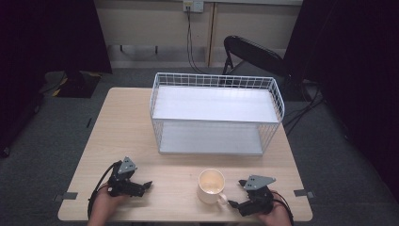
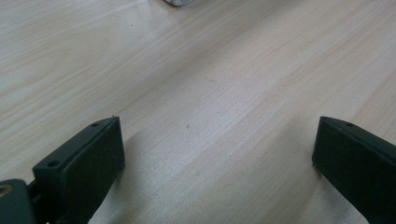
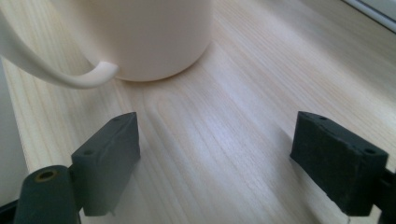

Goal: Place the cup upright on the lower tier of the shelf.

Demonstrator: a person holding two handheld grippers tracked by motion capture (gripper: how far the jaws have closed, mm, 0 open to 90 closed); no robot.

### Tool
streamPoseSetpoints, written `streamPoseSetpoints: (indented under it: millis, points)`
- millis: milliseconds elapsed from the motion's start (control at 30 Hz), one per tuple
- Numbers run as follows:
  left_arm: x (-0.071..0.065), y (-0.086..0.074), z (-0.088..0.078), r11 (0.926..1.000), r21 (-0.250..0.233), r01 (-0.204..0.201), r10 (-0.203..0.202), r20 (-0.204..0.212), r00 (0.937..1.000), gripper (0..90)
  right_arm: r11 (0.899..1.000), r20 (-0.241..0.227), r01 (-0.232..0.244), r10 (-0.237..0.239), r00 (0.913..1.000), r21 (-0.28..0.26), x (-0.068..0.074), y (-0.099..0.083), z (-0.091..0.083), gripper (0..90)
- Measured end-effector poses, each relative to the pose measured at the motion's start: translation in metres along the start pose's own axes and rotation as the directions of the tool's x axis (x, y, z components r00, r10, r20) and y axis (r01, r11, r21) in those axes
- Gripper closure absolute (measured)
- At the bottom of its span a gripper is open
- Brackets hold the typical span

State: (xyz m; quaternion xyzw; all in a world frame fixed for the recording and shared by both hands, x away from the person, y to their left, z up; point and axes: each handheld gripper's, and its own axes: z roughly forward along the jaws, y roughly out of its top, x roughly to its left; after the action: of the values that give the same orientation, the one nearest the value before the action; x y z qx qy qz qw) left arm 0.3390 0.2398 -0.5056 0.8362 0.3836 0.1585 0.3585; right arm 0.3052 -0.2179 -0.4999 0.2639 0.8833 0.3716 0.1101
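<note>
Resting near the front edge of a pale wooden table (image 1: 131,117), a cream mug (image 1: 211,185) is seen upright and empty, its handle (image 1: 222,199) turned toward the right gripper (image 1: 236,193), which is held low just beside it with its jaws spread wide and nothing between them. In the right gripper view the mug's handle (image 3: 60,74) curves off to the left of the gap, so nothing is lined up for a pinch yet. The left gripper (image 1: 147,185) is held well apart on the other side, its jaws likewise spread over bare wood. A mishap is judged likeliest if the mug is nudged by one jaw before the other is set: it could be slid or tipped toward the nearby table edge (image 1: 188,220). A pinch on the thin, curved handle could also slip and let the mug swing. Behind the mug, a white wire shelf rack (image 1: 216,113) is stood across the table's middle, with an open strip of wood left between them; free room is also left to both sides, while the front edge is close.
</note>
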Motion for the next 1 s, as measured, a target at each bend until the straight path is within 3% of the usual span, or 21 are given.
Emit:
streamPoseSetpoints:
  millis: [67,267,767,1000]
  points:
    - [0.0,0.0,0.0,1.0,0.0,0.0,0.0,0.001,1.0,1.7,1.0,-0.003,-0.019,0.019,0.9998,0.007,-0.002,0.001,-0.004,19.4]
    - [0.0,0.0,0.0,1.0,0.001,-0.003,0.003,0.002,1.0,1.3,0.995,-0.02,-0.088,0.087,0.996,-0.039,-0.008,0.004,-0.018,20.3]
    - [0.0,0.0,0.0,1.0,0.002,-0.003,0.003,0.002,1.0,1.4,0.993,-0.068,-0.084,0.079,0.9945,-0.078,0.013,0.022,-0.035,19.8]
    - [0.0,0.0,0.0,1.0,0.001,-0.003,0.003,0.002,1.0,1.3,0.992,-0.057,-0.097,0.092,0.9941,-0.077,0.01,0.03,-0.04,20.0]
